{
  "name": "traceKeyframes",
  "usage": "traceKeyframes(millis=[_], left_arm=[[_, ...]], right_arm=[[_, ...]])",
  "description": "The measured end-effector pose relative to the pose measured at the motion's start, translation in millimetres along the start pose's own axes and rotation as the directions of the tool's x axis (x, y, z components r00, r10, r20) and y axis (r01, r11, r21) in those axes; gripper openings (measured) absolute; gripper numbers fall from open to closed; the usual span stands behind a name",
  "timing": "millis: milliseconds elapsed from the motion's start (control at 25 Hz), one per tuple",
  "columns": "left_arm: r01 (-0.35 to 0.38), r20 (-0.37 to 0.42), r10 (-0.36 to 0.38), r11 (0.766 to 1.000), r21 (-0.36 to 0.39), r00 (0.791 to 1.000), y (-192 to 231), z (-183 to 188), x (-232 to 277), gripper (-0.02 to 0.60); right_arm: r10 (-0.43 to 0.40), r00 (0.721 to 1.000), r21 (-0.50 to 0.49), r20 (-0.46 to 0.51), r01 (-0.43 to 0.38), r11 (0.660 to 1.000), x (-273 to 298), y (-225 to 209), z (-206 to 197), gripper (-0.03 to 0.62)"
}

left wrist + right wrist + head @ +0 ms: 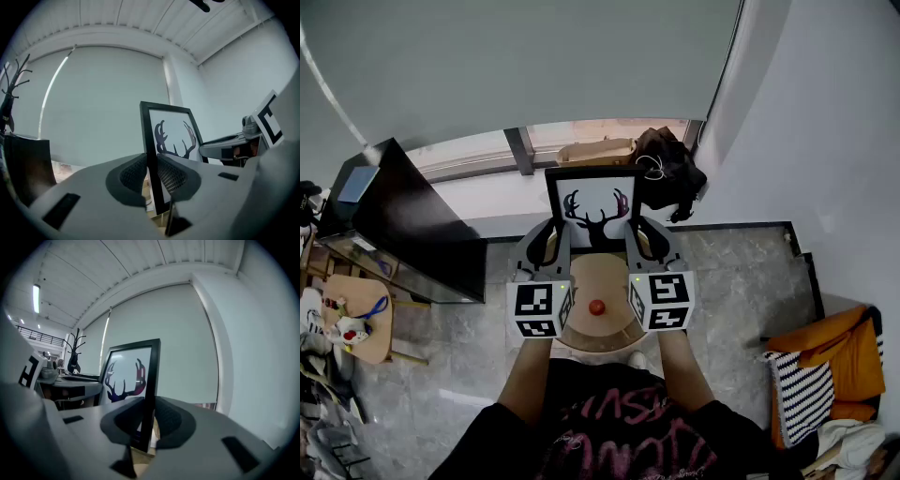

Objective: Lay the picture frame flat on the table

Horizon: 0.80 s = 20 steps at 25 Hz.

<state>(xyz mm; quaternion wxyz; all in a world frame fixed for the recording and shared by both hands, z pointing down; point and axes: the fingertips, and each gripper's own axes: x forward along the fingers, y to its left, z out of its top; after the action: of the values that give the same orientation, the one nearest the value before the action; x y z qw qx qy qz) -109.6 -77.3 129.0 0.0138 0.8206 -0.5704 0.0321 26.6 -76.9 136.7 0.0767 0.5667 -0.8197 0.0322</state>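
A black picture frame point(595, 208) with a deer-antler print stands upright at the far side of a small round wooden table point(614, 281). My left gripper point(555, 234) is shut on the frame's left edge point(151, 154), and my right gripper point(634, 232) is shut on its right edge point(149, 394). Both gripper views show the frame's black border pinched between the dark ribbed pads point(131, 174) point(171, 417). The frame's lower edge is hidden behind the jaws.
A small red object point(597, 307) lies on the table in front of the frame. A black cabinet point(403, 216) stands to the left, a cardboard box point(595, 150) and dark bag point(670, 169) behind, and an orange cushioned seat point(830, 361) at the right.
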Motion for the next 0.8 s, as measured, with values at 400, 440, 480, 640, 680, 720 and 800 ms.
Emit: traceKeyframes(millis=[400,440,480,640,680,720,800], left_arm=[[-0.008,-0.016,0.009,1.000,0.005,1.000,2,-6,-2,0.074],[-0.010,-0.015,0.010,1.000,0.002,1.000,2,-7,-3,0.074],[-0.012,-0.014,0.012,1.000,0.000,1.000,2,-7,-3,0.074],[-0.022,-0.016,0.022,1.000,0.009,1.000,5,-8,-3,0.074],[-0.024,-0.020,0.024,1.000,0.009,1.000,6,-10,-3,0.074],[-0.026,-0.023,0.026,1.000,0.008,0.999,5,-11,-3,0.074],[-0.028,-0.030,0.028,1.000,-0.002,0.999,6,-15,-2,0.074]], right_arm=[[0.012,1.000,0.013,-0.010,-0.012,1.000,2,3,-7,0.083],[0.014,1.000,0.014,-0.005,-0.014,1.000,2,4,-8,0.083],[0.017,1.000,0.015,0.000,-0.017,1.000,2,4,-8,0.083],[0.025,1.000,0.018,0.000,-0.025,1.000,6,6,-10,0.083],[0.027,1.000,0.019,-0.002,-0.027,0.999,6,6,-12,0.083],[0.030,1.000,0.019,-0.005,-0.029,0.999,7,6,-13,0.084],[0.034,0.999,0.021,-0.011,-0.034,0.999,8,5,-16,0.083]])
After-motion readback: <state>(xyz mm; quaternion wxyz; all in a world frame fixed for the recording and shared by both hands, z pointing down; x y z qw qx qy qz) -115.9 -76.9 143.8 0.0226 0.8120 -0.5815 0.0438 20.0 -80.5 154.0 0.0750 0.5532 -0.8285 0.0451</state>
